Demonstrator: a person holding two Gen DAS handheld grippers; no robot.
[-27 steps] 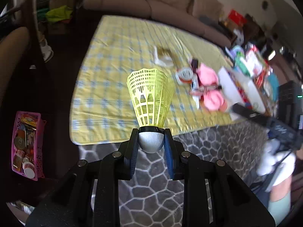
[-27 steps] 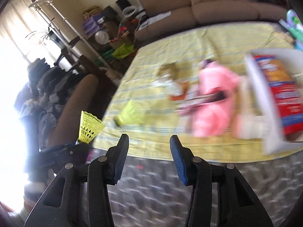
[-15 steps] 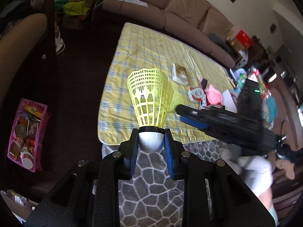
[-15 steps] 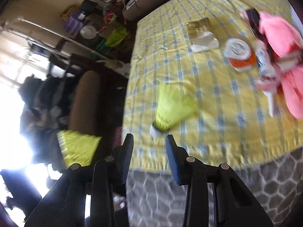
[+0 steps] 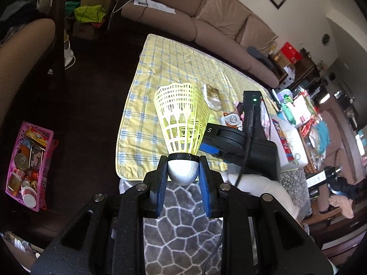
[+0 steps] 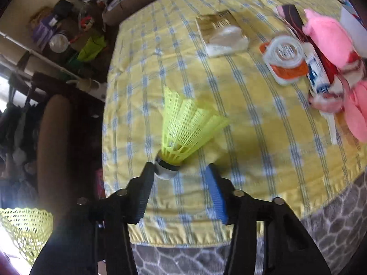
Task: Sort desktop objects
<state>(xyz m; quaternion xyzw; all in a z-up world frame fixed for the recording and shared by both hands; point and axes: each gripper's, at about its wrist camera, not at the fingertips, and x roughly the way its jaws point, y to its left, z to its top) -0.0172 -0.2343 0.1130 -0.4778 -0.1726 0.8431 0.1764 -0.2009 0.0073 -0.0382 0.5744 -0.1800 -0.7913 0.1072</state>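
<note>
My left gripper is shut on the white cork of a yellow shuttlecock, held upright above the near edge of the yellow checked cloth. My right gripper is open, its jaws on either side of the cork of a second yellow shuttlecock that lies on the cloth; the left jaw touches the cork. The right gripper's body shows in the left wrist view, low over the cloth. The held shuttlecock shows at the lower left of the right wrist view.
On the cloth lie a tissue packet, a tape roll, a white tube and pink plush items. A pink basket of snacks stands on the dark floor at left. A patterned grey cover lies below the cloth. Sofas stand behind.
My right gripper has moved down and forward to the shuttlecock on the cloth, so its jaws now flank the cork. My left gripper has pulled back and higher with its shuttlecock.
</note>
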